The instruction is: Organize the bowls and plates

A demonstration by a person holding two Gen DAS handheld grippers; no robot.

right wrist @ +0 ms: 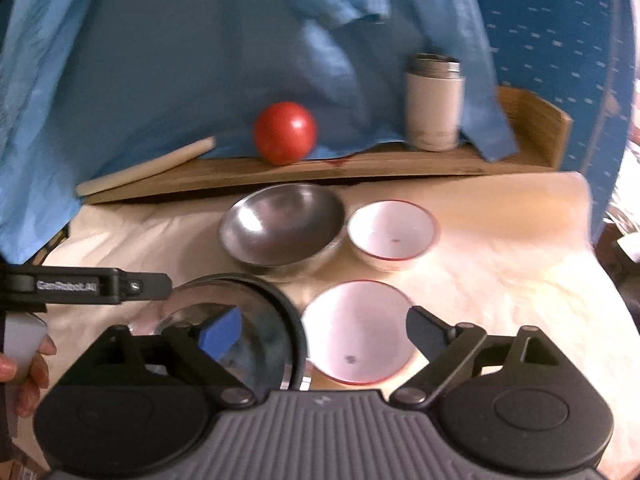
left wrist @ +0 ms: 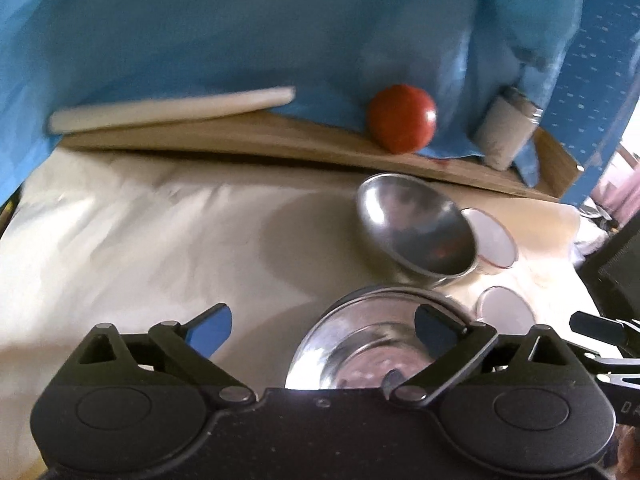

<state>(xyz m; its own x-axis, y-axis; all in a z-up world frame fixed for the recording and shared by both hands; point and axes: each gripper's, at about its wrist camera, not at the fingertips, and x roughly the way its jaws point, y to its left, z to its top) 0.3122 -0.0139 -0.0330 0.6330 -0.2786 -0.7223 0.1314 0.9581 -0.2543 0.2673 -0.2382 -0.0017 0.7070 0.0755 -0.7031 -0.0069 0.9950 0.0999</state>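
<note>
— Nearest the lens in the left wrist view was the left gripper (left wrist: 322,330), jaws spread wide with nothing pinched; a shiny steel plate (left wrist: 360,352) lay just beyond and below them. What sat to its side?

— Going left to right on the cream cloth (left wrist: 140,240): bare cloth, then that plate, then a steel bowl (left wrist: 416,228) behind it, tilted in this view, and two white bowls barely peeking out at the right edge.

— And the right wrist view?

— The right gripper (right wrist: 324,332) also stood wide apart, holding nothing. Its left finger hung over the steel plate (right wrist: 256,320), and the near white bowl (right wrist: 360,332) with its red rim lay between the fingers, untouched. Behind it were the steel bowl (right wrist: 282,232) and the far white bowl (right wrist: 394,236), side by side.

— The room?

— A wooden ledge (right wrist: 360,166) ran along the back, bearing a pale stick (right wrist: 148,168), a red ball (right wrist: 285,132) and a white canister (right wrist: 434,104), with blue sheeting (right wrist: 160,60) draped behind. Only the right view showed both white bowls whole, plus a hand (right wrist: 28,372) at the left edge.
</note>
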